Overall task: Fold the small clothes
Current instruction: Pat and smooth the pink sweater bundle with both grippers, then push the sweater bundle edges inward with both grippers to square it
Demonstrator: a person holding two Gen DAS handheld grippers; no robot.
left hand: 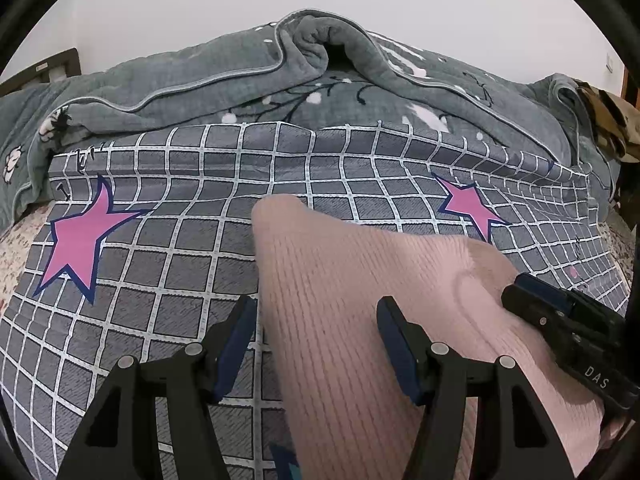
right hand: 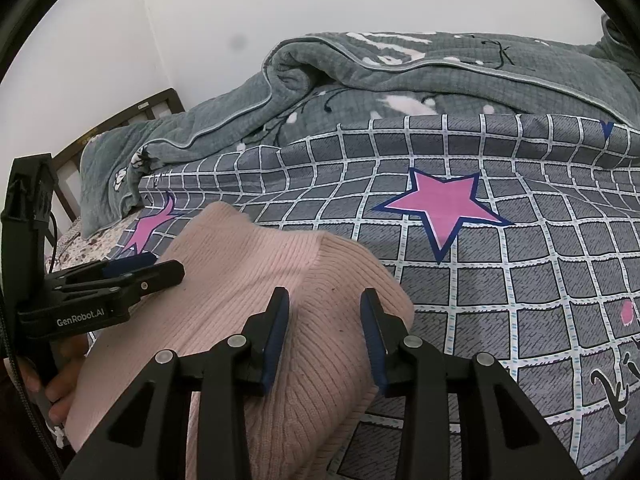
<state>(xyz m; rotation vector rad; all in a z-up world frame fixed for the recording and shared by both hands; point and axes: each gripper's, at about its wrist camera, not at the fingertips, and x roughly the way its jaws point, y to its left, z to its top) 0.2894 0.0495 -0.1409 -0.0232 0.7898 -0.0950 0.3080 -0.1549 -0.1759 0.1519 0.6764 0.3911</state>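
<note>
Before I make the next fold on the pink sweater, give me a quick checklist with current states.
1. Left gripper open, over the sweater: ok.
2. Right gripper open, over the sweater's right side: ok.
3. Either gripper holding fabric: not ok, nothing clamped yet.
4. Sweater lying flat on the checked sheet: not ok, its surface is humped and creased.
5. Sweater's near hem or edge to grab: cannot tell, hidden below the fingers.
6. Grey blanket apart from the sweater: ok, bunched at the far side.
</note>
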